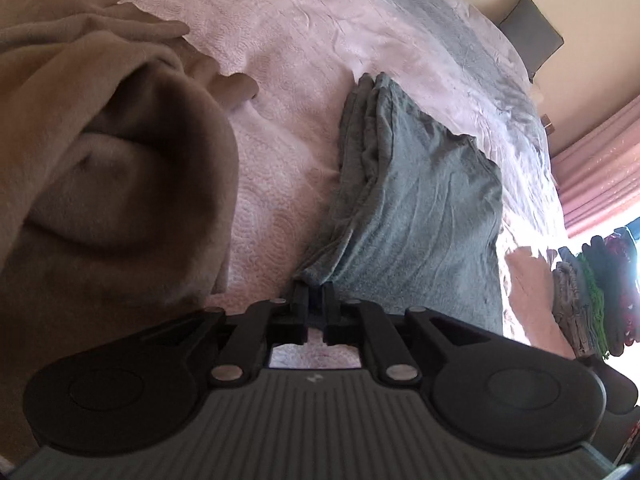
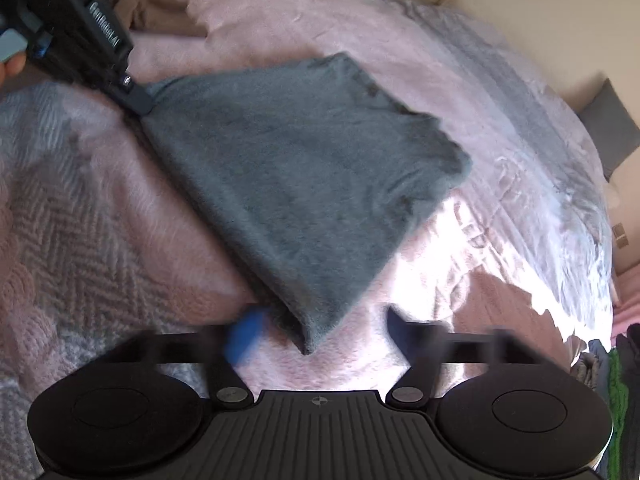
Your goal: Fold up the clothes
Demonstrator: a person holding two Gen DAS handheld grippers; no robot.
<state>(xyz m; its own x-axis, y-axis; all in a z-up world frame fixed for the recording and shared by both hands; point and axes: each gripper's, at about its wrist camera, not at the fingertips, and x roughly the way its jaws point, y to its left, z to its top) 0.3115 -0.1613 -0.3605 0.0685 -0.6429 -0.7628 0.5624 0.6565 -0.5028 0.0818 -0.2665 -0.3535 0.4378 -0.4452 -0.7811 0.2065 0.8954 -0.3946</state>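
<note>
A folded grey garment [image 1: 420,208] lies on the pink bedspread [image 1: 280,80]. My left gripper [image 1: 315,292] is shut on its near corner. In the right wrist view the same grey garment [image 2: 304,184] lies spread as a folded wedge, with the left gripper [image 2: 138,102] pinching its far left corner. My right gripper [image 2: 320,328] is open, its jaws wide apart on either side of the garment's near corner, not touching it. The view is motion-blurred.
A heap of brown cloth [image 1: 100,168] lies to the left on the bed. A grey cushion [image 1: 532,28] stands by the wall. Stacked coloured clothes [image 1: 592,292] sit at the right, beside a pink curtain [image 1: 600,168].
</note>
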